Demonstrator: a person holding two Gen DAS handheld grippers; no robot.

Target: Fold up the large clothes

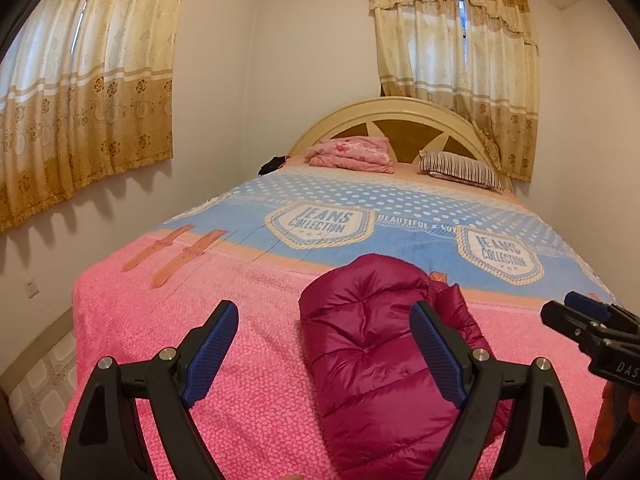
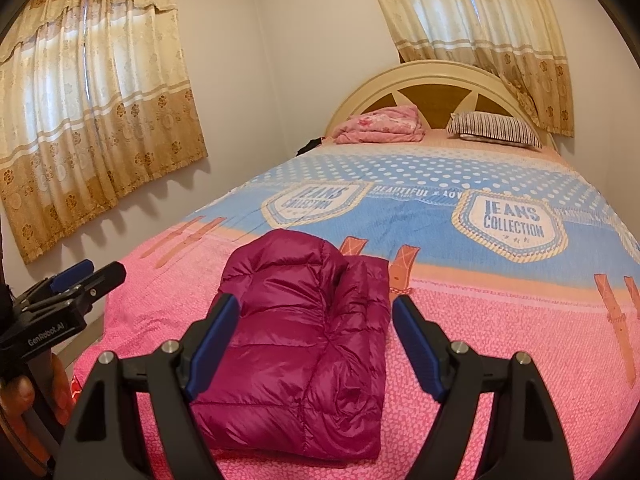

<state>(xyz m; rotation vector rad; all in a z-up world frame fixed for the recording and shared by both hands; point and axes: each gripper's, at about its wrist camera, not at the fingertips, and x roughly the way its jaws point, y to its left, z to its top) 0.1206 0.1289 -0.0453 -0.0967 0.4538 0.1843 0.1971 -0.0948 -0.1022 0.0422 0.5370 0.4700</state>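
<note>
magenta down jacket [image 2: 296, 344] is lying folded into a compact quilted bundle on the pink near end of the bedspread [image 2: 500, 344], with one thinner folded layer showing along its right side. left gripper [image 1: 324, 332] is hovering above the spread with its jaws standing wide apart, blue pads [image 1: 214, 350] facing each other; nothing is clamped between them, and the jacket is sitting behind the right-hand finger rather than in the gap. right gripper [image 2: 316, 324] is likewise hanging wide open and gripping nothing, with the jacket lying beyond and below the gap between its fingers; whether the pads are grazing the fabric cannot be told. each tool is showing at the edge of the other's view. a hand [image 2: 24, 404] with an orange sleeve is showing at the lower left of the right wrist view, wrapped around the left tool's handle. farther up the bed, the spread is turning blue with white dots and "jeans collection" badges. a folded pink blanket [image 1: 352, 152] and a striped pillow [image 1: 460, 168] are resting against the arched headboard [image 1: 392, 110]. gold floral curtains [image 1: 80, 100] are hanging over two windows.
</note>
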